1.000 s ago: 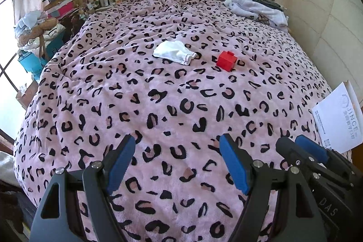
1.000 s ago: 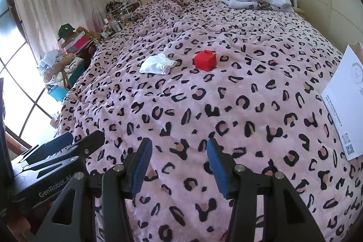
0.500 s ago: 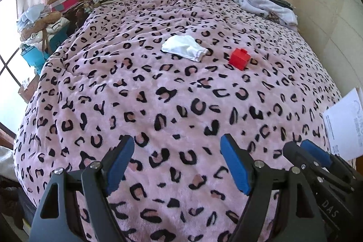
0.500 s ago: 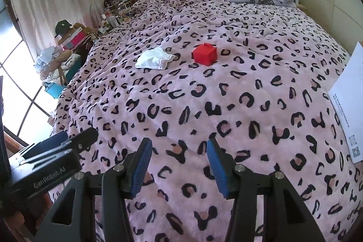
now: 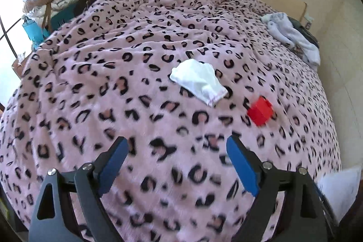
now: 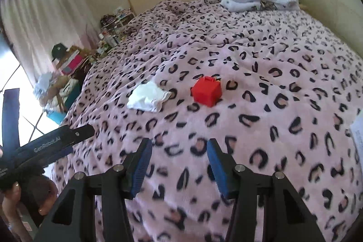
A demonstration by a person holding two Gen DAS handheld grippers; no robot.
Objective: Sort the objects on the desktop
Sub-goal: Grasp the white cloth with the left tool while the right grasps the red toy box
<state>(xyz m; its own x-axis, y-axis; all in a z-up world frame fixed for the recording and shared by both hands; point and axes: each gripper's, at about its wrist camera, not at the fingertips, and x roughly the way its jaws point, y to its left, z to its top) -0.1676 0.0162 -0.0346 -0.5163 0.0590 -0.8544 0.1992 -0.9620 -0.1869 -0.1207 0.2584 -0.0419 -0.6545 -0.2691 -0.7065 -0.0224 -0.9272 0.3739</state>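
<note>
On the leopard-print bedspread (image 6: pixel 261 110), a small red box (image 6: pixel 207 91) sits just beside a crumpled white cloth (image 6: pixel 147 97), both well out from the bed's near edge, likely laid apart for separate picking. Each empty hand-held gripper, left (image 5: pixel 175 158) and right (image 6: pixel 178 161), hovers short of them. Left jaws stand wide, right narrower, seemingly ready to approach.

Right tongs (image 6: pixel 178 163) hover agape above the blanket (image 6: pixel 272 74), red box (image 6: pixel 207 91) beside white cloth (image 6: pixel 147 99).
</note>
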